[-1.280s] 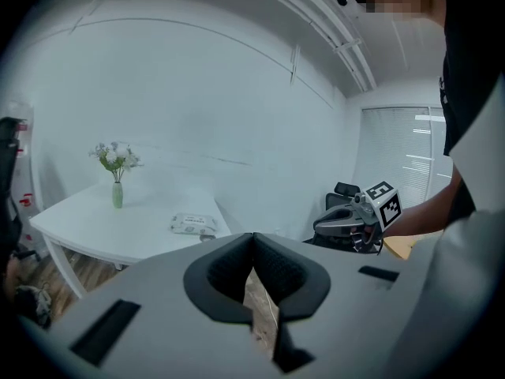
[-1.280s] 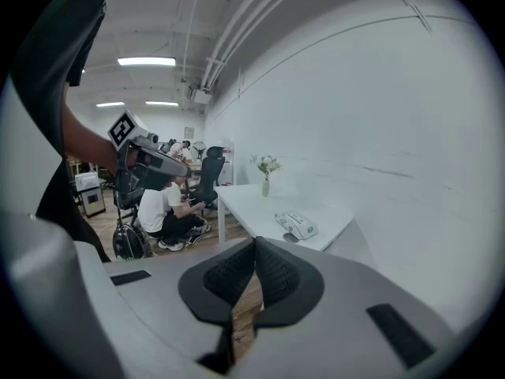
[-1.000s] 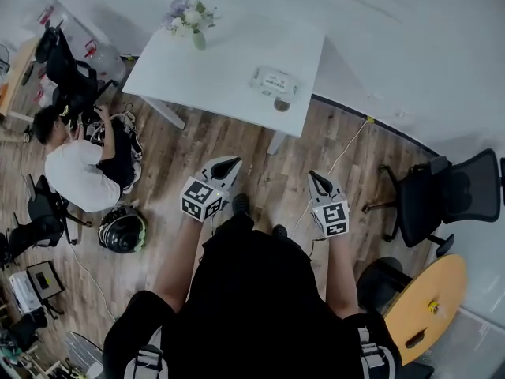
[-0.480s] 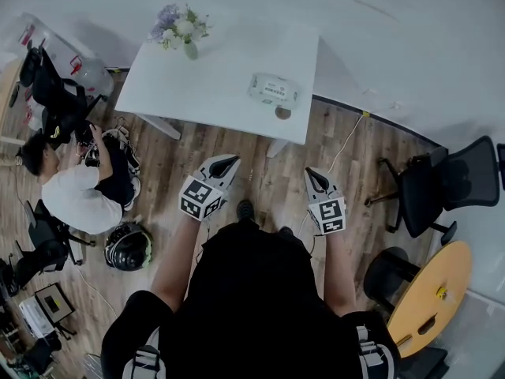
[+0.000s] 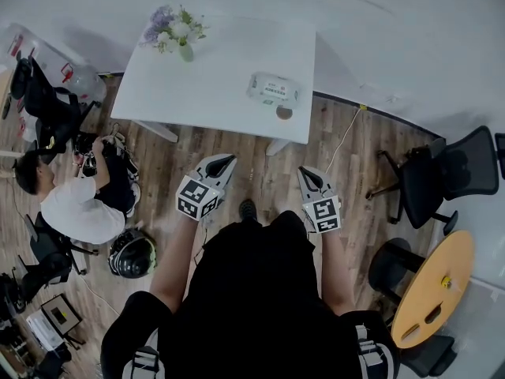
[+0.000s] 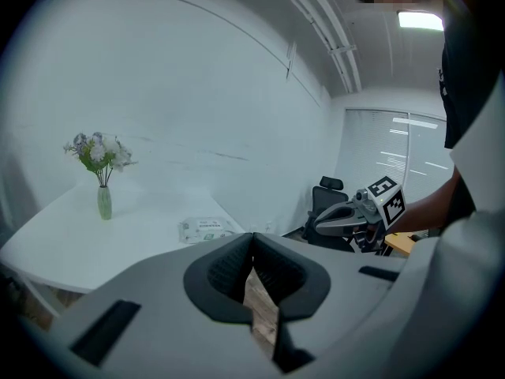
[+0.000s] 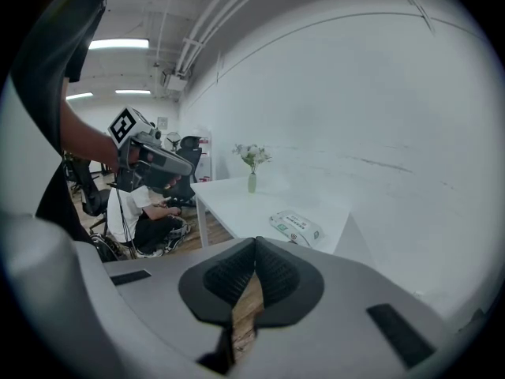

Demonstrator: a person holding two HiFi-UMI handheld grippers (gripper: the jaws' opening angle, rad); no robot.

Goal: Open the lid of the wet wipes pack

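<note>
- Wet wipes pack (image 5: 273, 88) lies flat on the white table (image 5: 205, 77), upper middle of the head view, towards the table's right end. Lid looks down, not yet opened.
- Left gripper (image 5: 223, 164) is in the middle of the frame, over the wood floor, well apart from the pack. Its jaws meet at the tips with nothing between them.
- Right gripper (image 5: 304, 174) is just right of centre, also over the floor and well short of the table. Its jaws are together too, and it is empty.
- The step in hand is the approach, so step up to the table edge first. Neither claw can reach from here.
- Spread one claw's jaws before you come down on the pack. Closed tips likely just shove it.
- Use one gripper to pin the pack's body and the other to catch the lid's free edge, then lift.
- Which side the lid hinges on is too small to tell from here. Check it up close in the gripper views before you commit.
- A small dark round thing (image 5: 283, 113) sits just below the pack near the table edge. Don't knock it.
- The flower vase (image 5: 175, 31) is at the table's upper left, well apart. Keep your elbows clear anyway.
</note>
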